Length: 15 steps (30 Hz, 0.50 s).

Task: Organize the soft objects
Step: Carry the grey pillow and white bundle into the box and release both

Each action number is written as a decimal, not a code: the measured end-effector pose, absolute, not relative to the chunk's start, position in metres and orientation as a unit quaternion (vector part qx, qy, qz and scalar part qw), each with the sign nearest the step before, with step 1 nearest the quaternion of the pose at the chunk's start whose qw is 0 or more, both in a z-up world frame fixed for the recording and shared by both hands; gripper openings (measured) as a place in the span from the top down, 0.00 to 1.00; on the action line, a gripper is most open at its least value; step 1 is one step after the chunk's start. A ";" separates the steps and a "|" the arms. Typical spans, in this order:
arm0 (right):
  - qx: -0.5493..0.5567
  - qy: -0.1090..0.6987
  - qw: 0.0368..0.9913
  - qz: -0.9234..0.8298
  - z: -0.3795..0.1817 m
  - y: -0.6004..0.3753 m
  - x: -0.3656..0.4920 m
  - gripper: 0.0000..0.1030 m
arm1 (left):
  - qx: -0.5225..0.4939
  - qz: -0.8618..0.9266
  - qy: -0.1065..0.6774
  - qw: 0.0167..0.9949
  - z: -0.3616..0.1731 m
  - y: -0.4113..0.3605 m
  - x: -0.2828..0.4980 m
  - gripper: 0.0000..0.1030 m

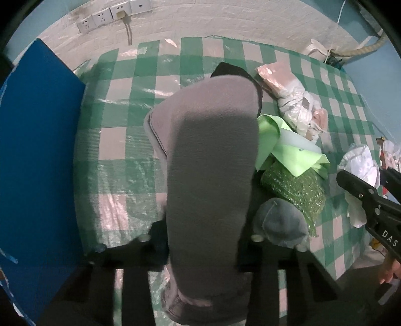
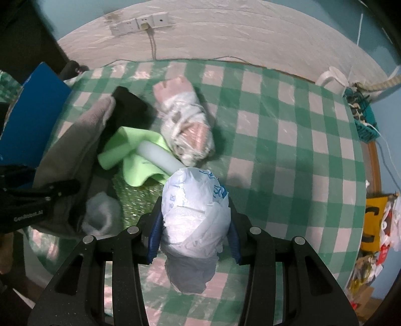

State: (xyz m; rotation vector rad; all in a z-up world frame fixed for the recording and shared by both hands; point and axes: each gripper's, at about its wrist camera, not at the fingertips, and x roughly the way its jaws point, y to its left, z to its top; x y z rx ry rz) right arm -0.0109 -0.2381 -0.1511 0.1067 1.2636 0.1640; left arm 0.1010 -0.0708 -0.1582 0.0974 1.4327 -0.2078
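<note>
Grey fleece, a thick folded cloth (image 1: 210, 160), is clamped between the jaws of the left gripper (image 1: 203, 247), which are drawn in tight against its sides; the cloth rises from the jaws and fills the middle of the left wrist view. It is held over a green-and-white checked tablecloth (image 1: 120, 120) covered with clear plastic film.

A white plastic bag bundle (image 2: 196, 215) with blue print is squeezed between the blue pads of the right gripper (image 2: 195, 238), half closed around it, above the same tablecloth.

The other soft objects are seen piled just beside the grey cloth: a black cloth (image 2: 130, 107), a light green cloth (image 2: 130, 155) with a white tube (image 2: 160, 155) lying on it, a sparkly green bundle (image 1: 295, 190) beneath them, and a small grey-blue sock-like piece (image 1: 280, 223) near the left gripper. A pink bundle wrapped in clear plastic (image 2: 188, 125) lies just beyond them. A blue board (image 1: 37, 150) is seen along the table's left edge, and wall sockets (image 1: 107, 15) are mounted behind.
</note>
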 end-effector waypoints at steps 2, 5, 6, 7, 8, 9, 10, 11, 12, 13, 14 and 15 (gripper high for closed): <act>0.046 0.588 0.804 0.080 -0.148 -0.234 -0.010 0.58 | 0.052 -0.090 0.650 0.753 -0.155 -0.067 0.102 0.70; 0.042 0.584 0.806 0.086 -0.142 -0.228 -0.008 0.58 | 0.066 -0.084 0.642 0.759 -0.150 -0.063 0.100 0.70; 0.040 0.582 0.807 0.088 -0.140 -0.225 -0.007 0.58 | 0.070 -0.084 0.639 0.761 -0.148 -0.061 0.100 0.70; 0.039 0.581 0.808 0.089 -0.138 -0.223 -0.007 0.58 | 0.074 -0.084 0.636 0.764 -0.146 -0.060 0.100 0.71; 0.038 0.579 0.810 0.090 -0.135 -0.220 -0.006 0.58 | 0.077 -0.083 0.633 0.766 -0.142 -0.062 0.097 0.71; 0.037 0.577 0.810 0.091 -0.134 -0.218 -0.006 0.58 | 0.081 -0.083 0.629 0.769 -0.137 -0.065 0.094 0.71; 0.036 0.576 0.811 0.093 -0.132 -0.216 -0.006 0.58 | 0.087 -0.081 0.624 0.772 -0.133 -0.065 0.094 0.71; 0.035 0.574 0.812 0.094 -0.130 -0.213 -0.005 0.58 | 0.091 -0.079 0.620 0.775 -0.130 -0.064 0.093 0.71; 0.034 0.573 0.813 0.096 -0.128 -0.213 -0.006 0.58 | 0.096 -0.076 0.616 0.778 -0.128 -0.063 0.093 0.71; 0.033 0.572 0.814 0.097 -0.126 -0.211 -0.006 0.58 | 0.100 -0.074 0.612 0.781 -0.125 -0.062 0.093 0.71; 0.031 0.571 0.814 0.098 -0.125 -0.209 -0.006 0.58 | 0.102 -0.073 0.608 0.784 -0.122 -0.061 0.094 0.71; 0.029 0.570 0.815 0.099 -0.123 -0.207 -0.006 0.58 | 0.103 -0.072 0.606 0.785 -0.120 -0.061 0.095 0.71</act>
